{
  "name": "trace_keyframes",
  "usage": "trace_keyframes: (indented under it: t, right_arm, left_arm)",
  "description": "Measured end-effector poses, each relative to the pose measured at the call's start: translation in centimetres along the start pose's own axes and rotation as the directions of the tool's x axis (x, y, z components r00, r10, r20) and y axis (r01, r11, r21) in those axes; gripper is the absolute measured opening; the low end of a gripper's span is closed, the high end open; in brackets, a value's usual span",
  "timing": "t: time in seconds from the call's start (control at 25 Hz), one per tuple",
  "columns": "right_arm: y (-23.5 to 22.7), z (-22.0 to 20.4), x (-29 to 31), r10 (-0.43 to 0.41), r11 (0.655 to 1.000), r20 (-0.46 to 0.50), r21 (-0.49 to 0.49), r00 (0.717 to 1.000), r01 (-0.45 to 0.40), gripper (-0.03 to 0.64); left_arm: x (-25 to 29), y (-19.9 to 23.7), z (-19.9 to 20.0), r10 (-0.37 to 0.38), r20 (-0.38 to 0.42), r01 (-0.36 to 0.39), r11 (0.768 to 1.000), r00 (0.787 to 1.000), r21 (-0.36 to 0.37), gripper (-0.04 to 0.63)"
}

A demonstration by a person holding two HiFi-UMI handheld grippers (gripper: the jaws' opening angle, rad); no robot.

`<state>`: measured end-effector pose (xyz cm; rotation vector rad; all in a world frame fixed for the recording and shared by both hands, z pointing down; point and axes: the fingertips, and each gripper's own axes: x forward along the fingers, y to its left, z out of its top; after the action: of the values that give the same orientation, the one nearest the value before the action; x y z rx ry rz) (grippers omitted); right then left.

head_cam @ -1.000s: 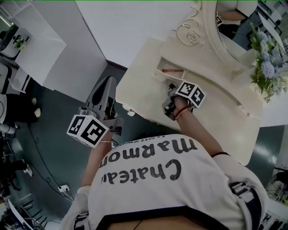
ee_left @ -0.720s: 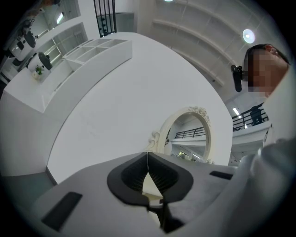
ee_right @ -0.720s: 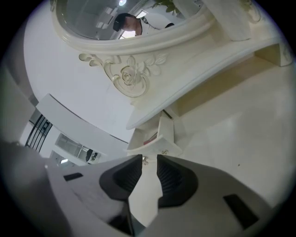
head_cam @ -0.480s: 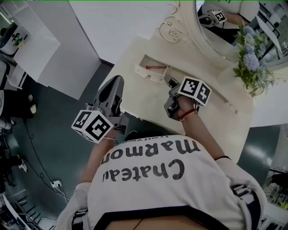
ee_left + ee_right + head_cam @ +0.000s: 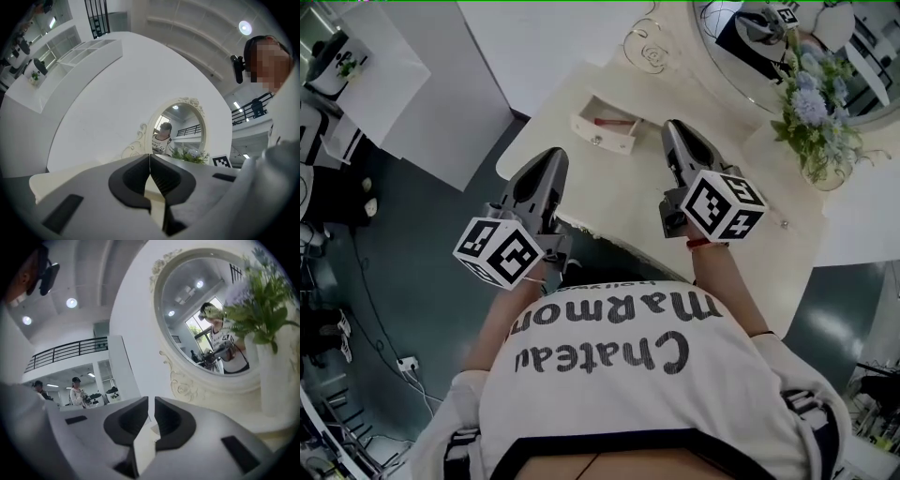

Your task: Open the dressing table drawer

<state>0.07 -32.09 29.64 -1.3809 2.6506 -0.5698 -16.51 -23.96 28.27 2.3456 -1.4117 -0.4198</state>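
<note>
Both tools have shifted in the last second. The left tool (image 5: 549,159) slid in toward the near-left edge of the counter (image 5: 609,192). The right one came up off the drawer front, and it's now level beside its partner.

Going from the left, the left tool has its jaws pressed together on nothing. I'd guess it's just parked there out of the way, since the drawer never needed two hands.

Between the two tool tips and a bit further up the frame sits the drawer (image 5: 602,133). It's pulled out toward the person, so the job looks pretty much done to me. There's a slim red thing (image 5: 614,122) lying inside, but it's too small to say what it is.

The right tool (image 5: 673,129) is closing, with only a narrow gap left and nothing in it. That fits having let go of the drawer front and backed off.

In the upper right, the mirror (image 5: 750,56) is cut off by the top edge of the frame. The flowers (image 5: 811,108) stand beside it, though I can't make out their vase in the head view.

Neither tool's own view shows the drawer at all, only the mirror and the wall. The person's shirt also hides the near edge of the counter, so I can't tell whether there are other drawers under there.
</note>
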Motion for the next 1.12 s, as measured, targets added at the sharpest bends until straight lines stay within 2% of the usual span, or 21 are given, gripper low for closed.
trace_keyframes:
  t: [0.16, 0.32, 0.8, 1.12]
  right_arm:
    - [0.5, 1.4, -2.7, 0.015, 0.995, 0.076, -0.1, 0.997, -0.007, 0.052]
    - [0.9, 1.5, -4.9, 0.05, 0.99, 0.1, -0.138, 0.994, -0.036, 0.046]
    - [1.2, -0.3, -8.4, 0.079, 0.972, 0.042, -0.226, 0.996, -0.068, 0.04]
    - [1.0, -1.8, -9.0, 0.065, 0.974, -0.002, -0.219, 0.998, -0.064, 0.04]
  left_arm:
    - [-1.3, -1.5, -1.0, 0.033, 0.016, -0.033, 0.999, 0.999, 0.036, 0.023]
    - [-2.4, -3.1, -2.2, 0.045, 0.03, -0.046, 0.998, 0.999, 0.047, 0.023]
    - [-4.2, -6.3, -3.8, 0.056, 0.038, -0.058, 0.996, 0.998, 0.069, 0.023]
    - [-4.9, -6.7, -4.4, 0.066, 0.032, -0.068, 0.996, 0.997, 0.062, 0.023]
